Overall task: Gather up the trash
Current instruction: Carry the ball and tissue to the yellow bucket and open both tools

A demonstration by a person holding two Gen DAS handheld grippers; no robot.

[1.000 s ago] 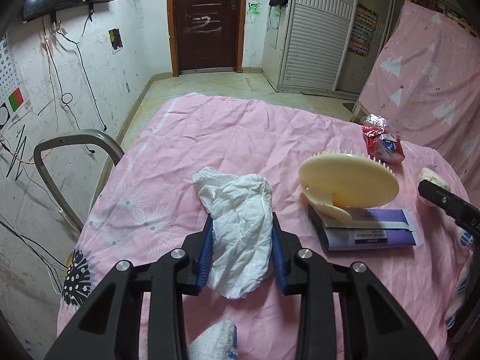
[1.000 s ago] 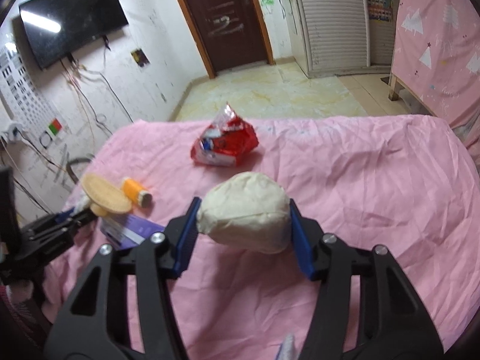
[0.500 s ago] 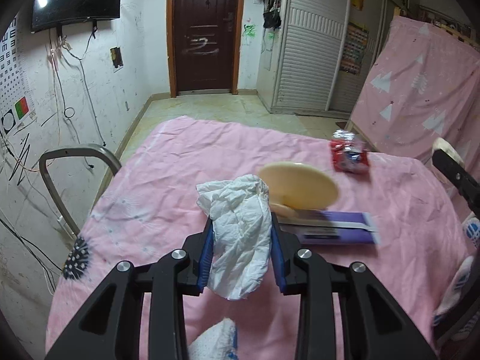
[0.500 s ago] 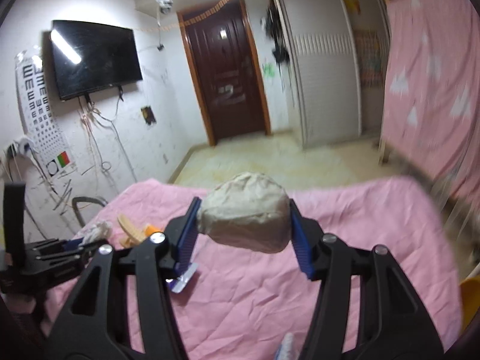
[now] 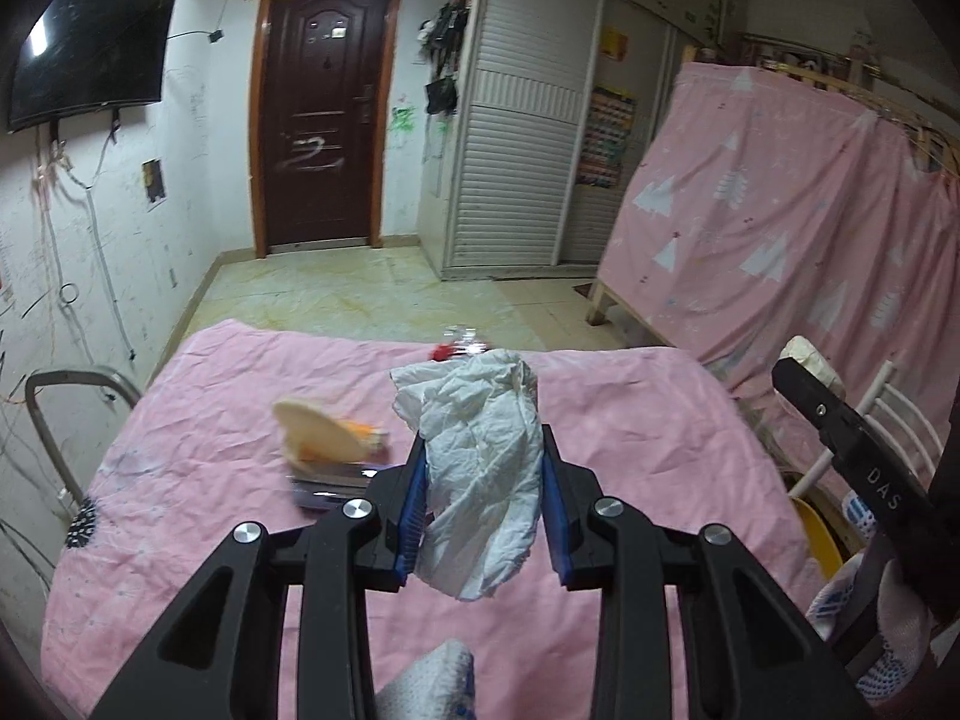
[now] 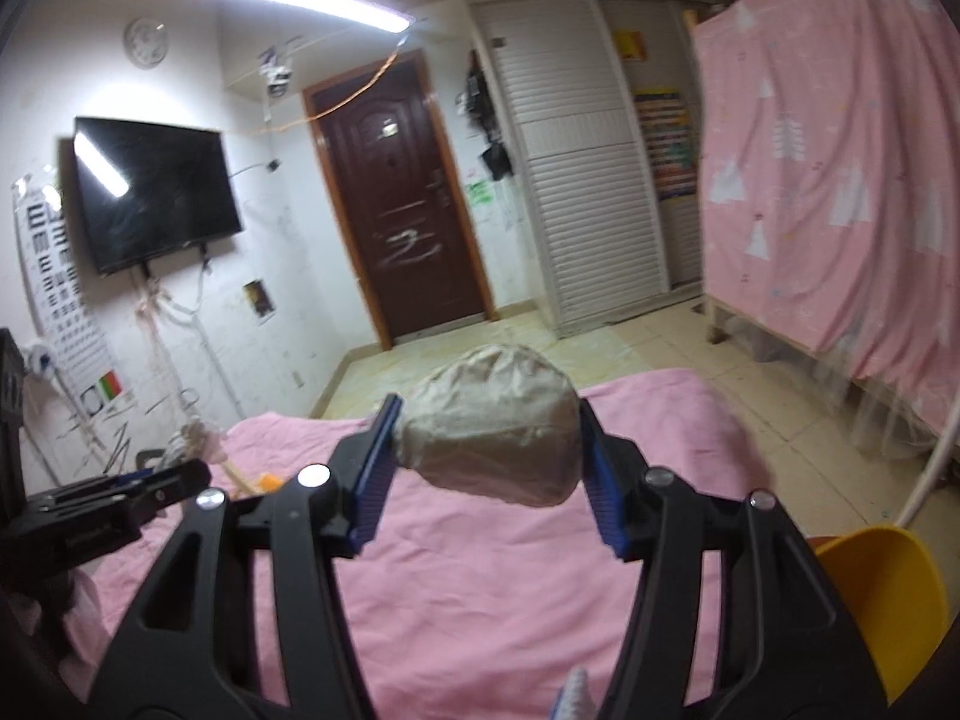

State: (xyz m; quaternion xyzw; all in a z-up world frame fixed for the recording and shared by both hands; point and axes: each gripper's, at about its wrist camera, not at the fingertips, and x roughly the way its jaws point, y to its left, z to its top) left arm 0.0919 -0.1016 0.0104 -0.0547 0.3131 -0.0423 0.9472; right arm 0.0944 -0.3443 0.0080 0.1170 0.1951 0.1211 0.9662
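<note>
Pink bed [image 5: 630, 408] below both grippers. Left gripper [image 5: 483, 513] clamped on white tissue [image 5: 480, 468], held above the bed. Right gripper [image 6: 489, 468] clamped on beige wad [image 6: 492, 426]; yellow bin [image 6: 882, 588] lower right of it.

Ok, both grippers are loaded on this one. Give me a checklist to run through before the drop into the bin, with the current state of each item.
1. Left gripper shut on the crumpled white paper: ok.
2. Right gripper shut on the beige paper wad: ok.
3. Both pieces lifted off the pink bed: ok.
4. Yellow bin in view at lower right: ok.
5. Either gripper over the bin opening: not ok, both face the room.
6. Trash left on the bed, red wrapper: not ok, not yet collected.
</note>
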